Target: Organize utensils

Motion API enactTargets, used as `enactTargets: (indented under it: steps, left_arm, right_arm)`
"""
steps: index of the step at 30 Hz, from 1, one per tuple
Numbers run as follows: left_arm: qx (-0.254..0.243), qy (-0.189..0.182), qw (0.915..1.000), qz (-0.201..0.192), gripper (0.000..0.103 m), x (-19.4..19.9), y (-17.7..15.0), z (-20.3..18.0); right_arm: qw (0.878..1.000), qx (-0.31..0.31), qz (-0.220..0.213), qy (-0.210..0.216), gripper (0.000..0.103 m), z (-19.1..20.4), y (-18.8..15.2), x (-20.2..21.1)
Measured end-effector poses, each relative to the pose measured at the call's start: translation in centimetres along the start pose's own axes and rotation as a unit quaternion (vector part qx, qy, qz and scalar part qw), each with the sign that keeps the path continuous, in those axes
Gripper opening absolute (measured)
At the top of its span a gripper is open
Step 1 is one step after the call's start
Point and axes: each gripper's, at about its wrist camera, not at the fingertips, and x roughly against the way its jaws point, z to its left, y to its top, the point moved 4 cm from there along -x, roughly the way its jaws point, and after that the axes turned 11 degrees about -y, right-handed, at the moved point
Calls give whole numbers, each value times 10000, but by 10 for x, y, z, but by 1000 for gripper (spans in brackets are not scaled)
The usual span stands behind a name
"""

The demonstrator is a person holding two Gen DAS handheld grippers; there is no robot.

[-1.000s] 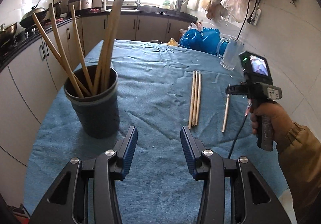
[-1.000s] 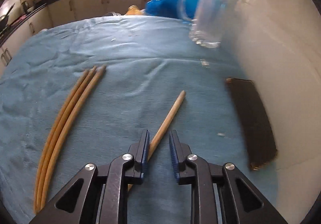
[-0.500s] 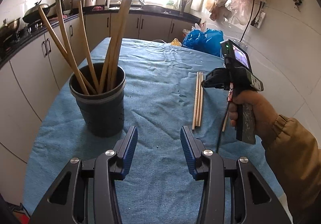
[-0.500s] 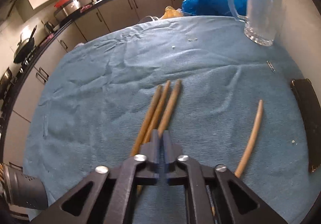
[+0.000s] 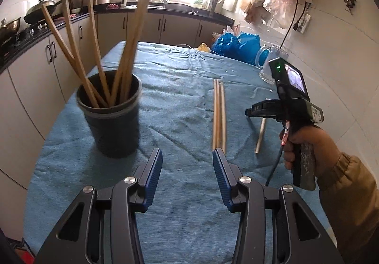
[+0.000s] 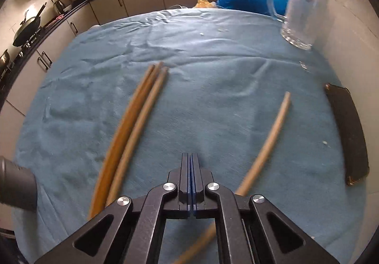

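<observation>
Chopsticks on a blue-clothed worktop, some already standing in a dark holder

Nearest, the left hand-held gripper (image 5: 187,167) hangs over the blue cloth (image 5: 180,88) with its jaws apart and nothing between them, while the right hand-held gripper (image 6: 191,169) has its jaws pressed together on nothing, above the cloth between the chopsticks. Taking the dark utensil holder (image 5: 113,122) as landmark: it stands upright on the cloth and holds several wooden chopsticks (image 5: 94,51) leaning against its rim. To its right lie three chopsticks side by side (image 5: 219,112), and further right a single chopstick (image 5: 260,133) lies apart from them. Beyond these, far right of the holder, a clear glass mug (image 6: 303,15) stands upright near the wall, apparently with nothing in it, with a blue plastic bag (image 5: 236,46) behind it.
</observation>
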Motion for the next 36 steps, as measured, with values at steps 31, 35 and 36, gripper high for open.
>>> enactTargets:
  steps: [31,35,36]
  left_arm:
    - [-470,-180,9982,325,43,-34,25,-57]
    - [-400,-197,9980,451,43,-50,27,-66]
    - [-375,-188,9978,505,43,-55,26,-68]
  right_arm:
    - [9967,-484,-238,603,19,-57,-36,42]
    - [9974,-663,-236,127,19,-87,-25,31]
    - [9970,-728,-189,153,19,-88,-21,24]
